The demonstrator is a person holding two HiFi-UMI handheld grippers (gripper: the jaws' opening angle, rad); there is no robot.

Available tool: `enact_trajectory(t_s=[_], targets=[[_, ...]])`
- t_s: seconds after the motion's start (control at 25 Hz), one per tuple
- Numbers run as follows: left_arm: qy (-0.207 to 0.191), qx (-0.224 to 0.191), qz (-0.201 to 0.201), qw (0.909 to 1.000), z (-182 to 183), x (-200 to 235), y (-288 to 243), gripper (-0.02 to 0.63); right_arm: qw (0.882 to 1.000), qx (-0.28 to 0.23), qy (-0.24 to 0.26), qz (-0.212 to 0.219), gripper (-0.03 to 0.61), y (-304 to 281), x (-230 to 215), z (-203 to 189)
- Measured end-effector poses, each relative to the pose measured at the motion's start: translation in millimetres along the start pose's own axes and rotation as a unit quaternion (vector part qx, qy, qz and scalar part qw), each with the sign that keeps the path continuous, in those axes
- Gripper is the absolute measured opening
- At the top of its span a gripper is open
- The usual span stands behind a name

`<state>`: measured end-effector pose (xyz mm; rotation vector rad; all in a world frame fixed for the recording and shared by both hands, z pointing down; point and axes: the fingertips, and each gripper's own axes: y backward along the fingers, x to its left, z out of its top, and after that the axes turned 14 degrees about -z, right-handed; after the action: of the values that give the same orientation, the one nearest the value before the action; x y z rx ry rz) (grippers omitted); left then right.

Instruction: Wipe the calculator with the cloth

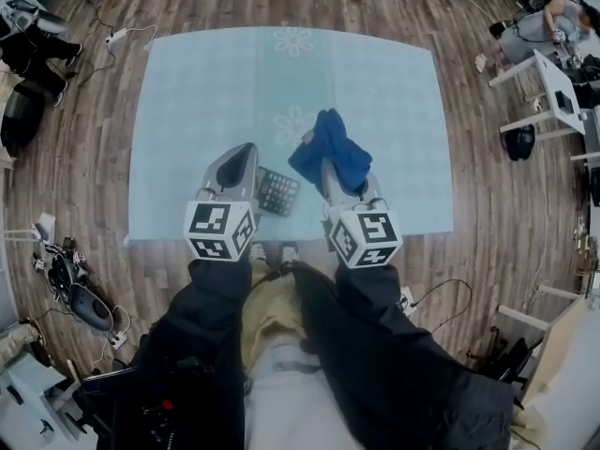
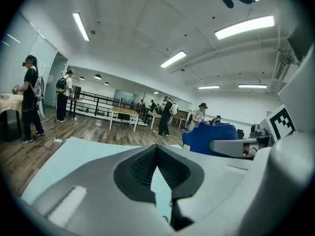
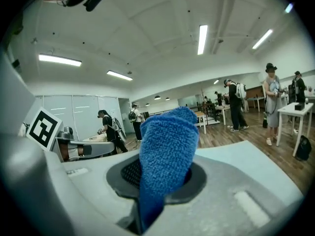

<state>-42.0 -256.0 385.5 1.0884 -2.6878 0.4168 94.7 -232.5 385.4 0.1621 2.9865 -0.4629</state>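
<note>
A dark calculator (image 1: 277,191) lies flat on the light blue table (image 1: 206,92), near its front edge, between my two grippers. The blue cloth (image 1: 329,148) (image 3: 167,146) is bunched and stands up out of my right gripper (image 1: 326,165) (image 3: 165,181), which is shut on it, just right of the calculator. My left gripper (image 1: 242,152) (image 2: 157,156) sits just left of the calculator with its pads together and nothing between them. The left gripper view also shows the cloth (image 2: 211,136) and the right gripper (image 2: 236,145) to its right, but not the calculator.
The table's front edge (image 1: 281,237) runs just below the grippers. White tables (image 1: 553,82) stand at the right, bags and cables (image 1: 28,82) lie on the wooden floor at the left. Several people (image 2: 29,97) stand around the room.
</note>
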Motion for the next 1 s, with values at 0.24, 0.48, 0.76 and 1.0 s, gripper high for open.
enact_trajectory(t_s=[0.24,0.48,0.76,1.0], targets=[[-0.021,-0.054,-0.008,0.9983,54.7,-6.8,12.8,-0.003,0.998,-0.067,0.016,0.001,0.06,15.1,11.7,59.6],[-0.054,-0.098,0.001,0.9937,100.0,-8.8,23.3,-0.003,0.992,-0.122,0.026,0.006,0.06,23.5,20.1,104.0],[-0.084,-0.12,0.001,0.9892,130.9,-16.1,36.0,-0.003,0.987,-0.155,0.038,0.005,0.058,33.6,32.3,130.6],[-0.09,-0.126,0.0,0.988,138.4,-16.1,38.5,-0.003,0.985,-0.168,0.04,0.001,0.058,37.5,36.2,138.4]])
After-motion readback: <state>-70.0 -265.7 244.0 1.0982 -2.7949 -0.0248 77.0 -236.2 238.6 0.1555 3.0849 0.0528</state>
